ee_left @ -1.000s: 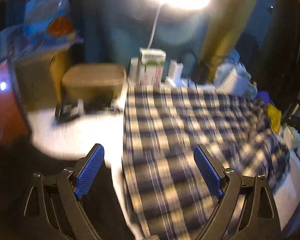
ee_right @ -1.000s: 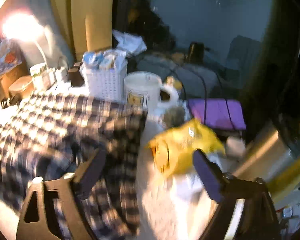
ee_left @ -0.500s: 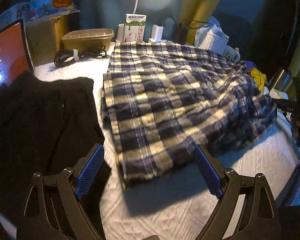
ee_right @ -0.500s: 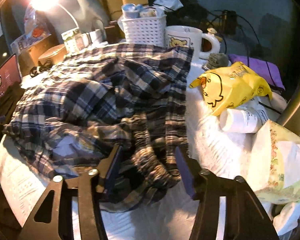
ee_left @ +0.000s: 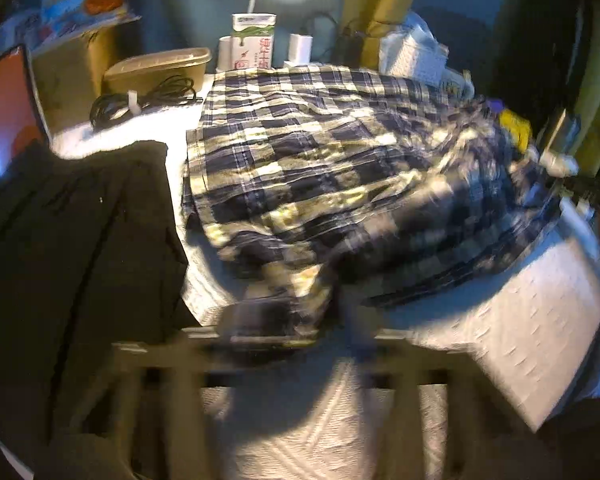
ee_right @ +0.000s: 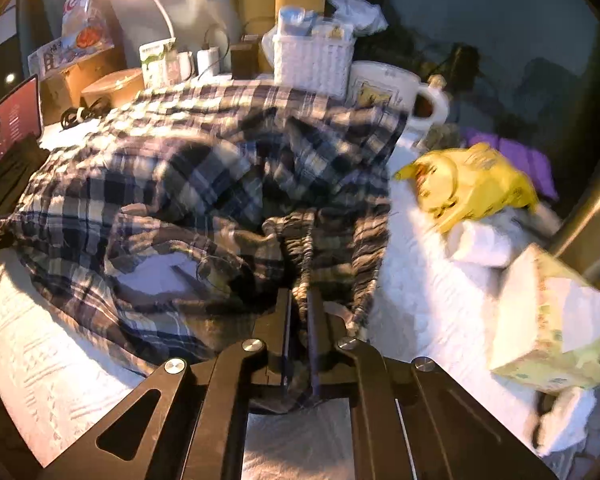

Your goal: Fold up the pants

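Note:
The blue and cream plaid pants [ee_left: 320, 152] lie spread and rumpled over a white textured cover [ee_left: 520, 340]. My left gripper [ee_left: 296, 320] is blurred at the near hem. Its jaws are closing, with a bunched fold of plaid pinched between them. In the right wrist view the pants [ee_right: 160, 184] are crumpled, with the gathered waistband nearest. My right gripper [ee_right: 299, 312] is shut on that waistband, and cloth is squeezed between its dark fingers [ee_right: 286, 320].
A black garment [ee_left: 72, 260] lies left of the pants, beside a red-lit screen [ee_left: 4, 108]. A milk carton [ee_left: 254, 42], brown tub [ee_left: 156, 66] and cable [ee_left: 140, 100] stand behind. A basket [ee_right: 312, 60], mug [ee_right: 388, 92], yellow bag [ee_right: 472, 188] and tissue box [ee_right: 548, 320] crowd the right.
Both grippers dropped toward the pants and went from wide open to closed on cloth, the left at the hem, the right at the waistband. The hem has bunched up.

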{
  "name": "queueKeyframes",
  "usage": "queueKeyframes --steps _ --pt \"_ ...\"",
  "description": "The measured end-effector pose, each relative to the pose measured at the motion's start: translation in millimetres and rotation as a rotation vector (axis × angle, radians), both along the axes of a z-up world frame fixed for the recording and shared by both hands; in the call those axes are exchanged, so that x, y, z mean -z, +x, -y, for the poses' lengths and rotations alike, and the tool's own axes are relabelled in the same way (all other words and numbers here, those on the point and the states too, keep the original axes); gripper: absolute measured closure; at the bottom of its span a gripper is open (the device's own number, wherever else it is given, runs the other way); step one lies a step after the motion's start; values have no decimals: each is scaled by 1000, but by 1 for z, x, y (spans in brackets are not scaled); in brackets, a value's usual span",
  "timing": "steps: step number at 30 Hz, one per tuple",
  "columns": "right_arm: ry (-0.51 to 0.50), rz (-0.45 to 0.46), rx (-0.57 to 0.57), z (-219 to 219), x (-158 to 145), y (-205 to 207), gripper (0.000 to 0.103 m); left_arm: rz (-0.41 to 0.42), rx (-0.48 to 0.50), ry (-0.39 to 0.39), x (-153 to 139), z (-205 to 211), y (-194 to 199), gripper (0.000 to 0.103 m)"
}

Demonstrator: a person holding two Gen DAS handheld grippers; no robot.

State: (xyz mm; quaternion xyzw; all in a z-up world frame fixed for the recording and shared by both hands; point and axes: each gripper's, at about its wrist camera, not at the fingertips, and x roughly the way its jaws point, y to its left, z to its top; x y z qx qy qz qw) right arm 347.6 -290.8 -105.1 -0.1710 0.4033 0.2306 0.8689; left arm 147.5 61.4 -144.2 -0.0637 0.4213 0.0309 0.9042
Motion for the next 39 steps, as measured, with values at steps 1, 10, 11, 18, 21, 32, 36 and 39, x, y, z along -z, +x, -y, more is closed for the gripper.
queueKeyframes --steps 1,10,11,18,21,32,36,39 --pt "12 25 9 1 -8 -4 96 -4 6 4 -1 -1 0 92" --pt "81 136 78 11 -54 -28 96 90 -9 -36 -51 -16 -19 98" --pt "104 150 95 16 -61 -32 96 104 -8 -30 -59 -17 -23 98" --pt "174 215 157 32 -92 -64 96 158 8 -39 -100 -25 -56 98" --pt "175 192 170 38 -90 -76 96 121 29 -52 -99 -25 -68 98" --pt "145 86 270 61 -36 -113 96 -73 77 -119 -40 -7 -100 98" --pt "139 72 300 71 -25 -127 96 -115 90 -150 -27 -6 -109 97" --pt "119 65 312 76 -18 -131 96 -146 85 -147 -20 -10 -112 94"
